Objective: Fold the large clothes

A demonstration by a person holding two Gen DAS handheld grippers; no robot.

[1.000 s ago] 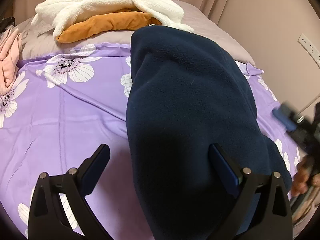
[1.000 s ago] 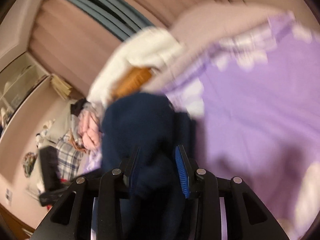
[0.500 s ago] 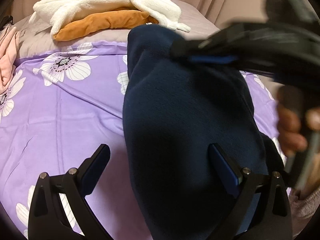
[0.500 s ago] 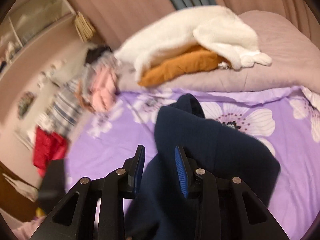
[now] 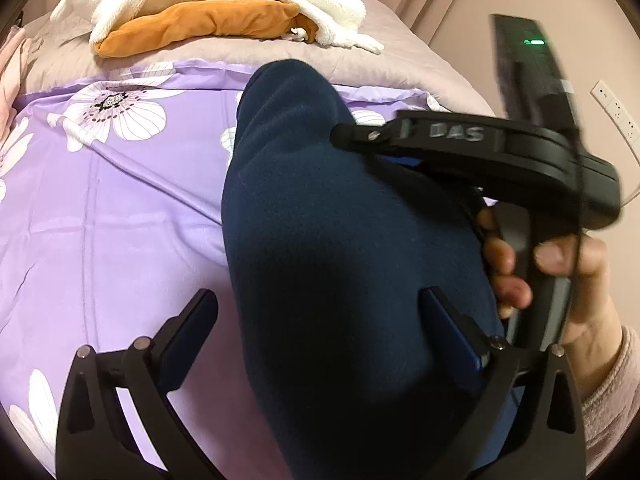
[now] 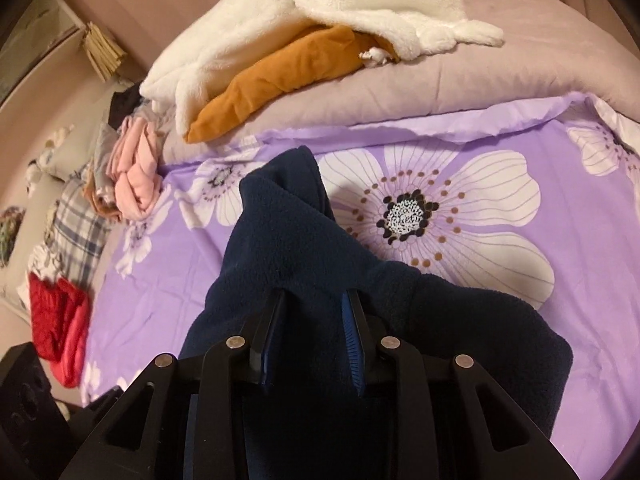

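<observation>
A dark navy fleece garment point(image 5: 332, 240) lies lengthwise on the purple flowered bedspread point(image 5: 100, 208). My left gripper point(image 5: 320, 320) is open, its fingers wide apart over the near end of the fleece. My right gripper point(image 6: 314, 312) is shut on a fold of the navy fleece point(image 6: 288, 240) and holds it lifted above the bed. The right gripper also shows in the left wrist view point(image 5: 472, 148), reaching in from the right over the fleece, with the hand that holds it.
A white fluffy garment point(image 6: 304, 12) and an orange one point(image 6: 280, 76) lie on the grey pillow point(image 6: 440, 80) at the head. Pink clothes point(image 6: 136, 168), a plaid item point(image 6: 76, 228) and a red one point(image 6: 56, 320) sit at the bed's left side.
The right gripper has swung in from the right edge over the fleece, gripping a fold. The left gripper has stayed open and shifted slightly forward.
</observation>
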